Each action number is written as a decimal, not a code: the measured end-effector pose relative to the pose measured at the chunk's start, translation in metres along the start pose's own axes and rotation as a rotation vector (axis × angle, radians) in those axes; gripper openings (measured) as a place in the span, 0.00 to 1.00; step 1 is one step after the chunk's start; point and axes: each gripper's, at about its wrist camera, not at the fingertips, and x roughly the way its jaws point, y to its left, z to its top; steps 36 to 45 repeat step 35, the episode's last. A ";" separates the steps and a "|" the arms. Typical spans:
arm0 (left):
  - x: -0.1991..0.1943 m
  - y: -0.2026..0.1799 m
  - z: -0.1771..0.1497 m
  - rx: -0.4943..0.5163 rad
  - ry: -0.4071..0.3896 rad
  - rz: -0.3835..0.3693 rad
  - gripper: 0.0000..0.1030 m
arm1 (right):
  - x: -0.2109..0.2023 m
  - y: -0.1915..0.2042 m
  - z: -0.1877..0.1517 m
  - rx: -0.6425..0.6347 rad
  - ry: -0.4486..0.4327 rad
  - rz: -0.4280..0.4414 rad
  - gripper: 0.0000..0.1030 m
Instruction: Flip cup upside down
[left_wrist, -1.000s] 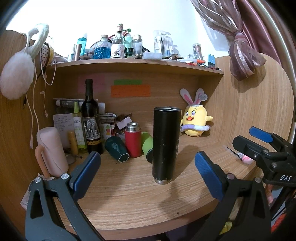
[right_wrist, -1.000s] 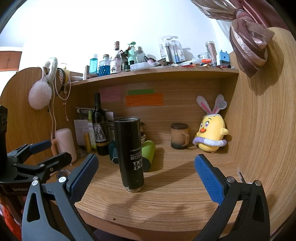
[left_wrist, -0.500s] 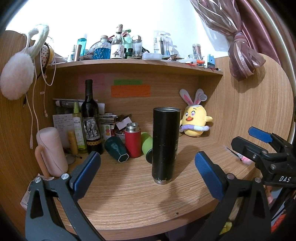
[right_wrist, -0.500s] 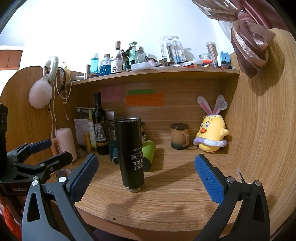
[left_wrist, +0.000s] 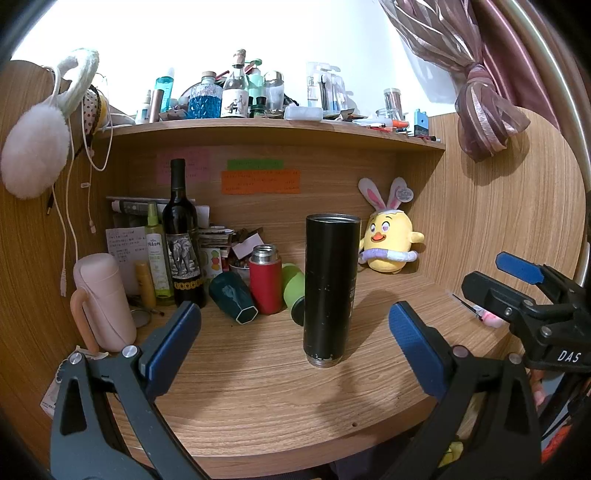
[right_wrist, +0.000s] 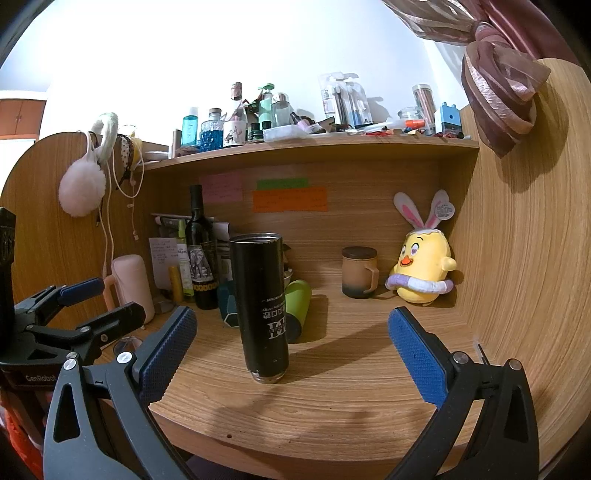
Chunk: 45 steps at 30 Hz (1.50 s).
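A tall black tumbler (left_wrist: 330, 288) stands on the wooden desk (left_wrist: 280, 402), its printed lettering upside down; it also shows in the right wrist view (right_wrist: 263, 306). My left gripper (left_wrist: 294, 343) is open and empty, its jaws wide apart in front of the tumbler, not touching it. My right gripper (right_wrist: 291, 341) is open and empty, also short of the tumbler, which stands left of its middle. Each gripper shows at the edge of the other's view.
Behind the tumbler lie a green cup (left_wrist: 293, 291) and a dark teal cup (left_wrist: 232, 295), beside a red flask (left_wrist: 265, 278), a wine bottle (left_wrist: 183, 243) and a pink cup (left_wrist: 104, 299). A brown mug (right_wrist: 359, 271) and yellow plush (right_wrist: 423, 266) stand at back right.
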 end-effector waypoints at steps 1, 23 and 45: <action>0.000 0.000 0.000 0.001 0.000 0.000 1.00 | 0.000 0.000 0.000 0.000 0.000 0.000 1.00; 0.000 -0.004 0.001 -0.021 0.017 -0.010 1.00 | -0.001 -0.001 0.000 -0.003 0.000 0.000 1.00; 0.000 -0.006 0.000 -0.018 0.020 -0.027 1.00 | -0.001 0.002 0.000 -0.021 0.003 0.003 1.00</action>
